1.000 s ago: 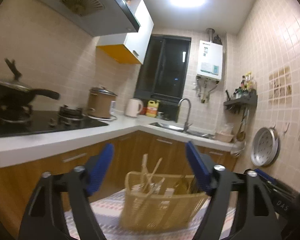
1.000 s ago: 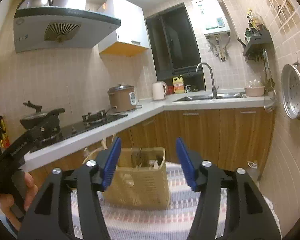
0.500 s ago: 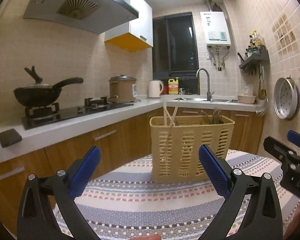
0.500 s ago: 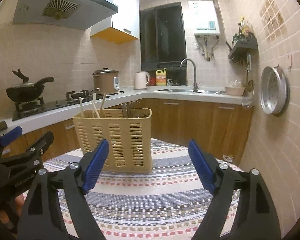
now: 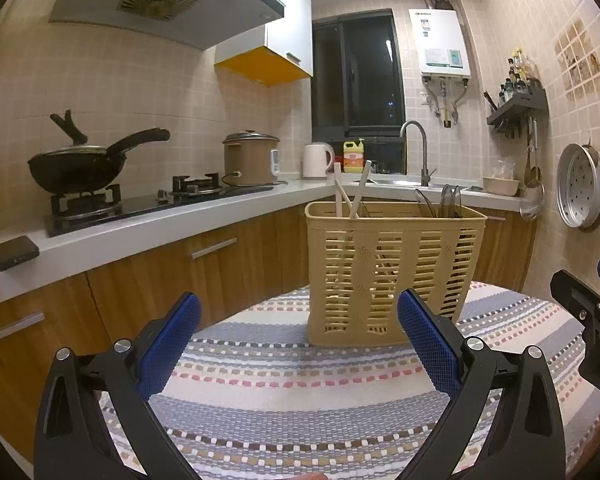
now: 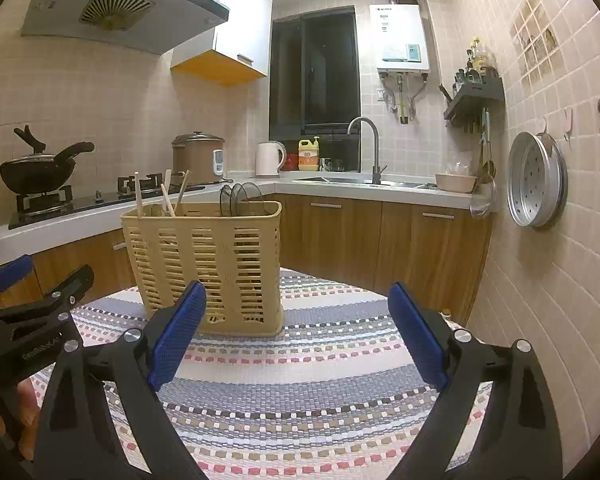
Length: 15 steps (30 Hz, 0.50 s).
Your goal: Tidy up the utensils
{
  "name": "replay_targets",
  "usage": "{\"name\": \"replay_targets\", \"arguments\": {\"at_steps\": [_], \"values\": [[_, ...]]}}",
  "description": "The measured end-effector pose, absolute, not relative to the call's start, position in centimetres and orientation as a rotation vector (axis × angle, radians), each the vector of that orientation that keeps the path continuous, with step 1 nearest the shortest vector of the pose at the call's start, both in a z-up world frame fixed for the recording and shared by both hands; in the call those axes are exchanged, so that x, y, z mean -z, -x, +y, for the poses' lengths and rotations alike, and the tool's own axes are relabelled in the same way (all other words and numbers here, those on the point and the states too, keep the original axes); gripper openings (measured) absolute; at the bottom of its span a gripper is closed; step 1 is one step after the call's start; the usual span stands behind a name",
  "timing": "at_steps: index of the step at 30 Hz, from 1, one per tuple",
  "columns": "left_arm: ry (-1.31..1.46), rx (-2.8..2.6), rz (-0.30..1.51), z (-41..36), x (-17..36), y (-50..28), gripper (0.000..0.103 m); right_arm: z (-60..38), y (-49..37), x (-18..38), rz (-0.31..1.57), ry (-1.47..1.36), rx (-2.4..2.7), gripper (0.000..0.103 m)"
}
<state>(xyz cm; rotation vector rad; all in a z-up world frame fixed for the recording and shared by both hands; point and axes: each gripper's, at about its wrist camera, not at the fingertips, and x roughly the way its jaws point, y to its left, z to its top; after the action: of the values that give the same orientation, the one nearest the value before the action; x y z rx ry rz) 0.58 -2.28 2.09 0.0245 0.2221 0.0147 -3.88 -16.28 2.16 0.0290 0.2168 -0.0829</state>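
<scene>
Left tool [image 5: 298,322] spread wide, right tool [image 6: 296,312] likewise, apparently level

A tan slatted plastic basket [image 5: 392,272] stands upright on a striped woven cloth [image 5: 300,392]. Pale wooden chopsticks [image 5: 350,196] stick up, leaning, at its left end. Dark metal utensils [image 5: 446,202] poke above the rim nearer its right end; what kind is unclear.

over the last second both cameras dropped from looking down at the utensil basket [image 5: 392,272] to level with it; the left gripper [image 5: 300,344] and right gripper [image 6: 298,332] now hang lower over the striped cloth [image 5: 300,380] (jaws wide apart).
</scene>
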Motion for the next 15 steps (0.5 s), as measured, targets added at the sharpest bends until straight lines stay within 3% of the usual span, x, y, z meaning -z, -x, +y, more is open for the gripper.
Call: {"name": "replay_targets", "arguments": {"at_steps": [15], "values": [[-0.008, -0.023, 0.238, -1.8, -2.0, -1.0, 0.095, -17.4, 3.5, -1.9, 0.234, -0.058, 0.099, 0.09]]}}
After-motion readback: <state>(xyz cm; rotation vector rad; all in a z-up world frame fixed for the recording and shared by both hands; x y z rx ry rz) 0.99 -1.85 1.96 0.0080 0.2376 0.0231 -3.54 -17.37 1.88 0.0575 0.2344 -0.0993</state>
